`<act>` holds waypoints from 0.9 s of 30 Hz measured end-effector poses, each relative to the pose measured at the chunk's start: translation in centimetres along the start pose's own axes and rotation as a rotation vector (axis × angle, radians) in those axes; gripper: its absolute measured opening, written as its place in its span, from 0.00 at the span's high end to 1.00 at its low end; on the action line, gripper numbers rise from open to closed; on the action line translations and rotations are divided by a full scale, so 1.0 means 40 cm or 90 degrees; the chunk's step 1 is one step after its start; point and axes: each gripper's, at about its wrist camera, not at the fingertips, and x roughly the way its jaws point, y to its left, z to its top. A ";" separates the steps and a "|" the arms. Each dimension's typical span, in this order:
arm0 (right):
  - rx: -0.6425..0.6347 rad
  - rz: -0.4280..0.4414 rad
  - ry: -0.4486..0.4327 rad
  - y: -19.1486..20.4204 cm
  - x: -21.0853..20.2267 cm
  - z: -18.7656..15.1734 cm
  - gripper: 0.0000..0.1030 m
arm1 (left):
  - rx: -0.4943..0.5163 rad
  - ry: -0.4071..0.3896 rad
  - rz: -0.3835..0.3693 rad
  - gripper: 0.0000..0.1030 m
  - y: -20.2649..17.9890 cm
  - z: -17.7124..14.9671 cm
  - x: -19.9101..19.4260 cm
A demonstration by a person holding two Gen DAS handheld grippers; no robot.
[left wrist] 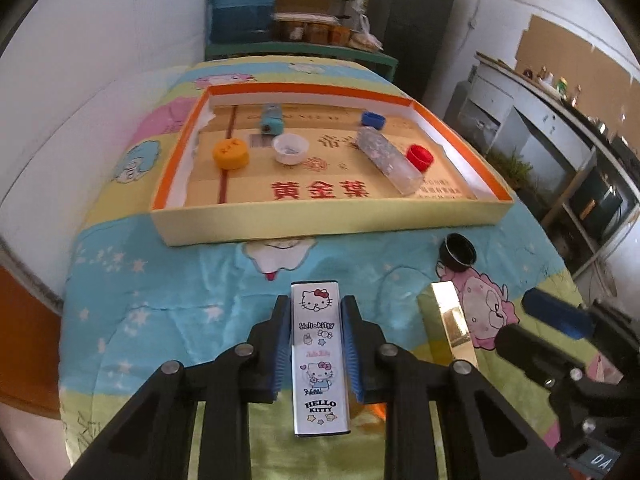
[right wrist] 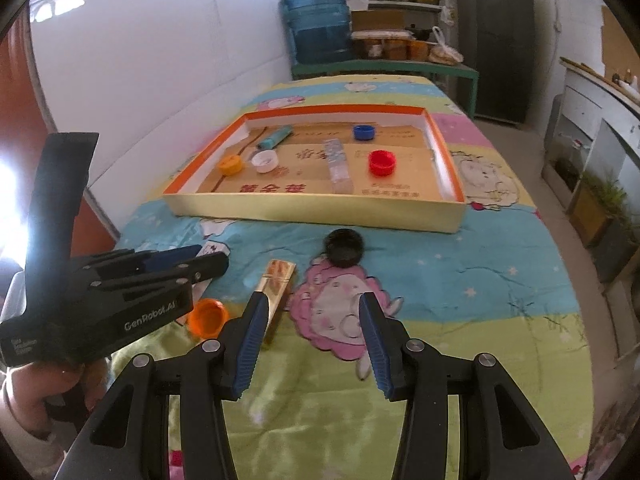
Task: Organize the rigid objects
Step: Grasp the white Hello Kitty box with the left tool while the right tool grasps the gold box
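The Hello Kitty box (left wrist: 319, 360) is clamped between the pads of the left gripper (left wrist: 316, 344), its long axis aligned with the fingers and pointed at the orange-rimmed tray (left wrist: 332, 222) directly ahead. The right gripper (right wrist: 312, 344) is held spread and empty. The gold box (right wrist: 276, 292) is touched by its left finger, and the black cap (right wrist: 344, 248) lies beyond.

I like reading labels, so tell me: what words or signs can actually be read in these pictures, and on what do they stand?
"Hello Kitty" and "HELLO KITTY": on the white case held in the left claw.
"黄金葉": red characters on the cardboard floor of the tray.
"GenRobot.AI": on the left claw's black body, seen from the right wrist view.
"DA": on the right claw's body, cut off.
Smaller print in the tray and on the yellow cap: too blurred.
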 end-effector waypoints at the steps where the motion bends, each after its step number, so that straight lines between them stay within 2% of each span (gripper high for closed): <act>1: -0.002 0.002 0.000 0.005 0.002 0.000 0.53 | -0.003 -0.003 0.003 0.75 0.005 -0.001 -0.005; 8: 0.001 -0.009 0.017 0.044 0.060 0.019 0.53 | -0.005 -0.035 0.021 0.76 0.027 0.002 -0.055; 13: 0.010 -0.015 0.039 0.056 0.097 0.020 0.79 | -0.002 -0.050 0.017 0.76 0.032 0.007 -0.074; 20: -0.017 -0.040 0.049 0.077 0.101 0.023 0.78 | -0.010 -0.052 0.001 0.76 0.041 0.005 -0.075; 23: -0.026 -0.057 0.074 0.088 0.126 0.021 0.76 | -0.015 -0.056 -0.006 0.76 0.047 0.001 -0.080; 27: -0.014 -0.050 0.071 0.080 0.123 0.018 0.83 | -0.020 -0.058 -0.011 0.76 0.053 -0.003 -0.085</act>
